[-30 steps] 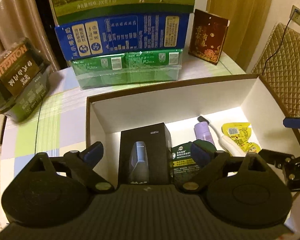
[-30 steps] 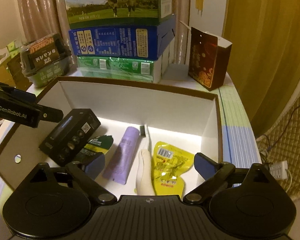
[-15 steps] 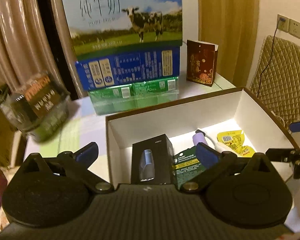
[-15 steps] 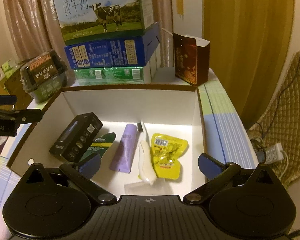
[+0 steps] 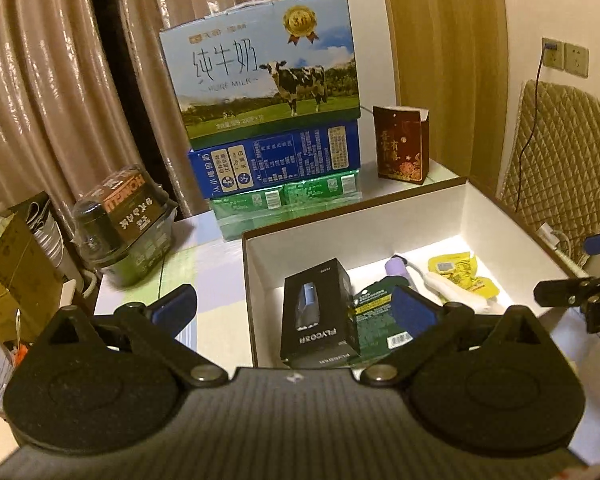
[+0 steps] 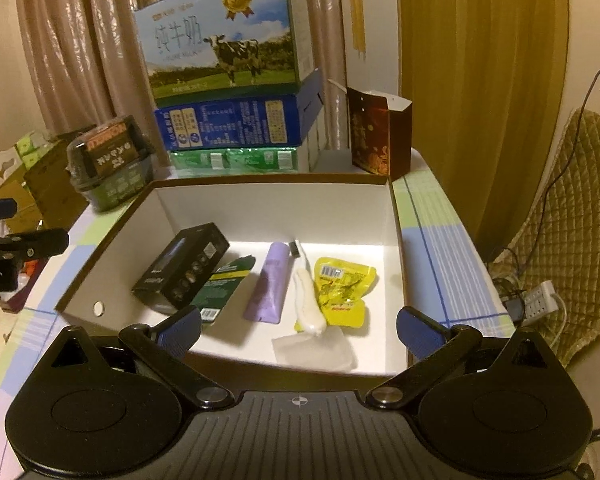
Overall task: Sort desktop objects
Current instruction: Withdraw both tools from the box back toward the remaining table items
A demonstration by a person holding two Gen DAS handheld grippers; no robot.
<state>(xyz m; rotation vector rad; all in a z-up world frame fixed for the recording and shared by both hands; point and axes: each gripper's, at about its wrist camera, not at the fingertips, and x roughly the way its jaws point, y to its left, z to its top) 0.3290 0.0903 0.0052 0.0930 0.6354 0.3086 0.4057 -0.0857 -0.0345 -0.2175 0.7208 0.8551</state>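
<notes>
An open box with white inner walls (image 5: 360,232) (image 6: 280,208) stands on the checked tablecloth. Inside lie a black carton (image 5: 316,312) (image 6: 184,268), a green card pack (image 5: 374,320) (image 6: 224,284), a purple tube (image 5: 398,266) (image 6: 272,280), a white toothbrush (image 5: 444,286) (image 6: 306,296), a yellow snack packet (image 5: 460,276) (image 6: 344,284) and a clear sachet (image 6: 312,350). My left gripper (image 5: 294,308) hovers over the box's near left corner, open and empty. My right gripper (image 6: 298,330) hangs open above the near rim, holding nothing.
Stacked milk cartons (image 5: 268,120) (image 6: 228,80) and a dark red carton (image 5: 400,144) (image 6: 376,136) stand behind the box. A dark wrapped container (image 5: 124,220) (image 6: 108,160) sits at the table's left. A quilted chair (image 6: 572,220) and power strip (image 6: 540,296) are to the right.
Both grippers have drawn back and risen from the box, so more of the room shows. Their jaws stand slightly wider. The things in the box have not moved.
</notes>
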